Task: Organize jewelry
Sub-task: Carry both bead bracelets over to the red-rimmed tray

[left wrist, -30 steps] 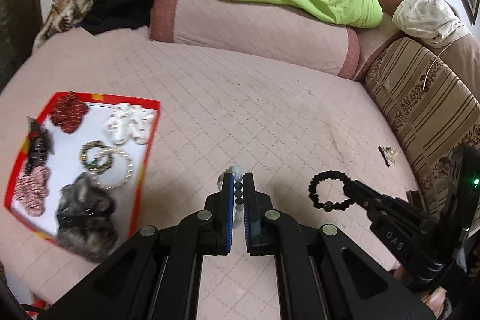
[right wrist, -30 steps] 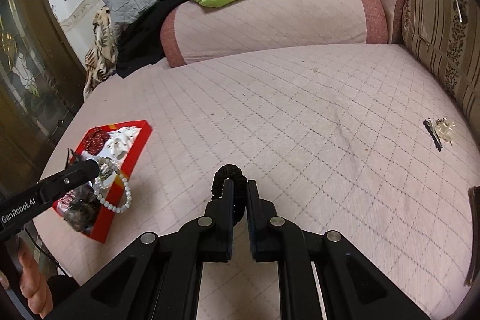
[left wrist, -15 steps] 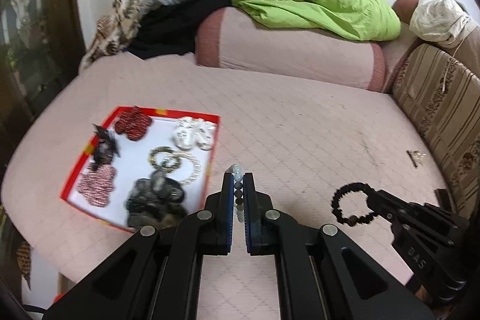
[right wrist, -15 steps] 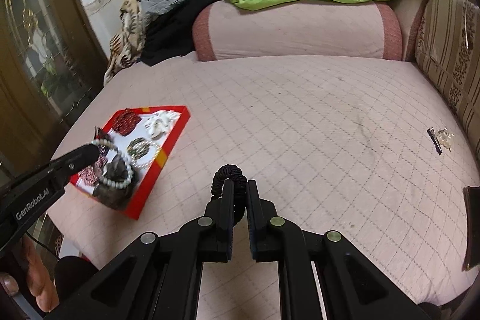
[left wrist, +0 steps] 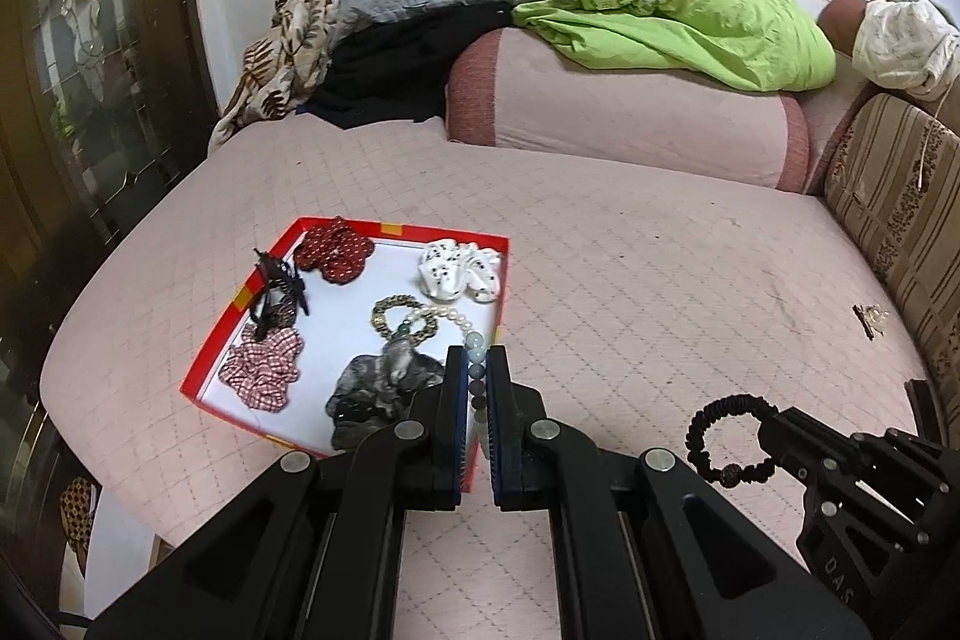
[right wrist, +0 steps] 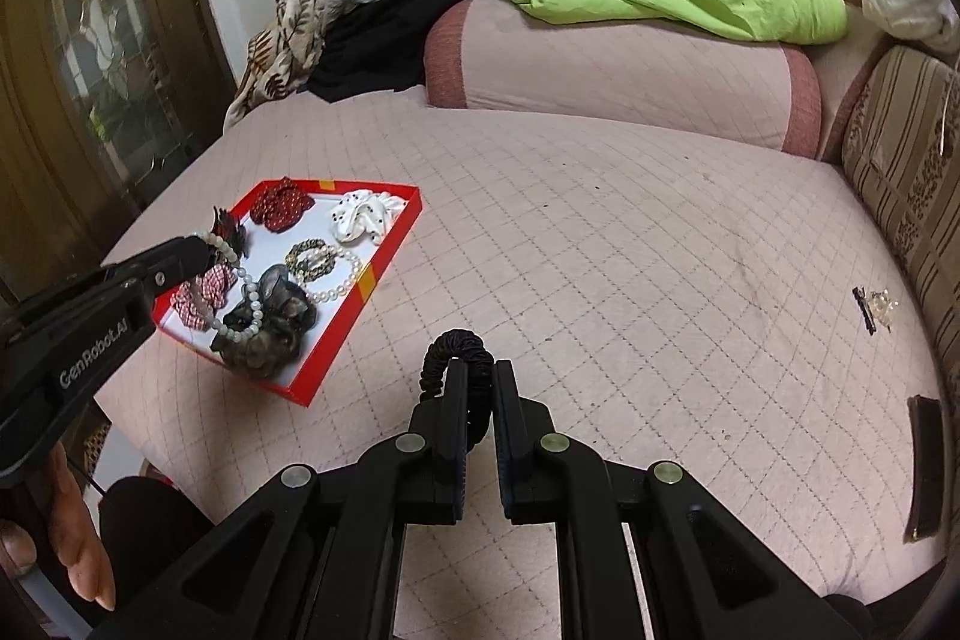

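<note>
Red tray point(left wrist: 501, 280) now closer to left gripper point(left wrist: 477, 370), at its 10 o'clock. Left gripper clamps pale bead bracelet point(right wrist: 240, 292), loop hanging vertically. Right gripper point(right wrist: 478, 370) clamps black bracelet point(left wrist: 729, 439), ring upright.

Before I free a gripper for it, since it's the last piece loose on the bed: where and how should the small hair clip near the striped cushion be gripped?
Grip the dark hair clip across its thin bar, coming straight down from above. It lies flat on the quilted bed, so only a top-down pinch seems workable. The pale ornament beside it is too small to judge.
</note>
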### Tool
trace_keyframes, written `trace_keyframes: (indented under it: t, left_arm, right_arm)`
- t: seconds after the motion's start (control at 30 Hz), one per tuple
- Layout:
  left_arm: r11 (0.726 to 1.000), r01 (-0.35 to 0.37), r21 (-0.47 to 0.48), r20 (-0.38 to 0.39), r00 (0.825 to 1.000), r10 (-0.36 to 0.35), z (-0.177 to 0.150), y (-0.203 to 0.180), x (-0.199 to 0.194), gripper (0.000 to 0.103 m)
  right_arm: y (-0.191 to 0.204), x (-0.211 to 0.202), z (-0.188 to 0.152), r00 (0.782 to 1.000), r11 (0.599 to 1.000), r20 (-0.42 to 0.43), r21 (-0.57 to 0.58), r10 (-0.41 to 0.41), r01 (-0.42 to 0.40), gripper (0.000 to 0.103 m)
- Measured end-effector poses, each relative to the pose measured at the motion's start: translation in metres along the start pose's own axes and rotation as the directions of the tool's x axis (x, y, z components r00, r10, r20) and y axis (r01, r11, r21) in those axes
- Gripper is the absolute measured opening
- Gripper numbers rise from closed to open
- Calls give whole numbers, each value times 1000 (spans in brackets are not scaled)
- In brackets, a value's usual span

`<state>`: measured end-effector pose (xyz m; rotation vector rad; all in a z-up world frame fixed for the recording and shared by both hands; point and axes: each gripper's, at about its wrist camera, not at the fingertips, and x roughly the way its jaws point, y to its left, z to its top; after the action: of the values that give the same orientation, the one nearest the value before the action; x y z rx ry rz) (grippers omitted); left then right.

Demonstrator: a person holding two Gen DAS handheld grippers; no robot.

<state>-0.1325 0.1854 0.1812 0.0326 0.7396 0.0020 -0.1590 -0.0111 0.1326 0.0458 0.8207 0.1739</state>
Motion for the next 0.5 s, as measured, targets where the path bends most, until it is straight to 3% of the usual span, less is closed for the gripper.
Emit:
trace_keyframes:
  t: [0.5]
  left_arm:
    - [998, -64, -21, -25, 998, 64, -4, 33, 8, 5]
  right_arm:
    - [27, 4, -1, 1000, 1000, -23, -30, -1, 0, 9]
